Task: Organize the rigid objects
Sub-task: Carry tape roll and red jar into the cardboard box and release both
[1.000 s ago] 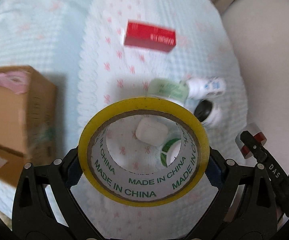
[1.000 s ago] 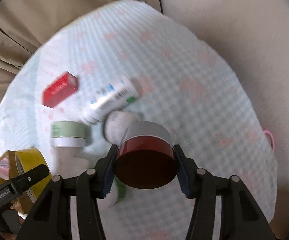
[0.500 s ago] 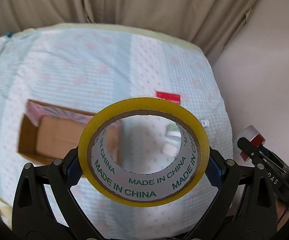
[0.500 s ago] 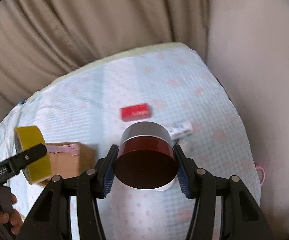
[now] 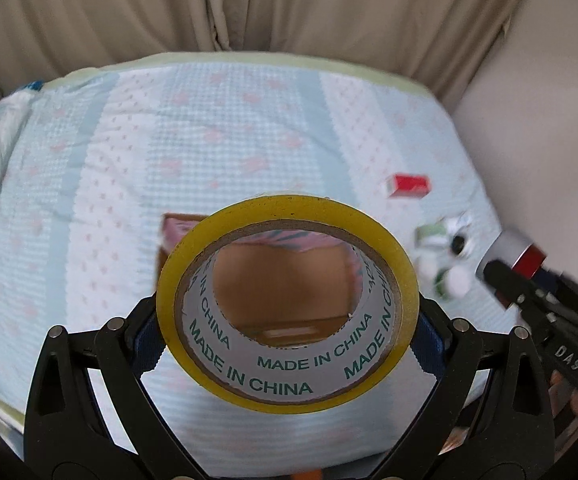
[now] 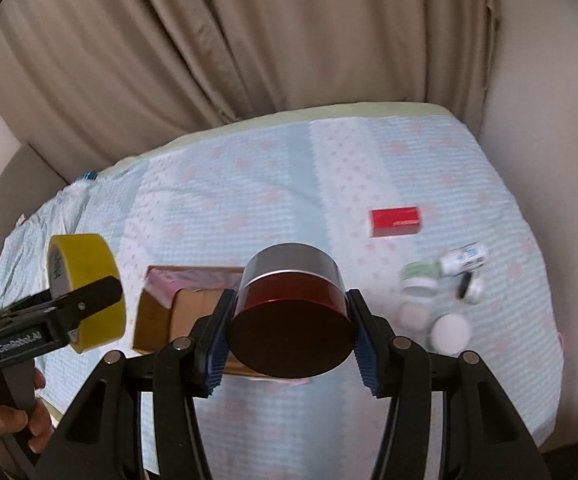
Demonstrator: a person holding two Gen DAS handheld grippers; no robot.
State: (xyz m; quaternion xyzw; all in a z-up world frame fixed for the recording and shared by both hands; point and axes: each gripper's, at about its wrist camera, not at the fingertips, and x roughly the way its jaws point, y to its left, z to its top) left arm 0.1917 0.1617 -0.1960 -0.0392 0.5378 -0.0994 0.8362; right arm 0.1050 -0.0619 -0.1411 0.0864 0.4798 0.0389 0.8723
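Left hand-held gripper clamped the yellow tape roll between its blue pads, roll up in the air over the open cardboard box. Right hand-held gripper was closed on a red jar with a silver lid, also held above the bed. Box sat on the pale blue bedspread. To its right: a red carton and, nearer, a cluster of small white and green containers, blurred. Beige curtain behind the bed.
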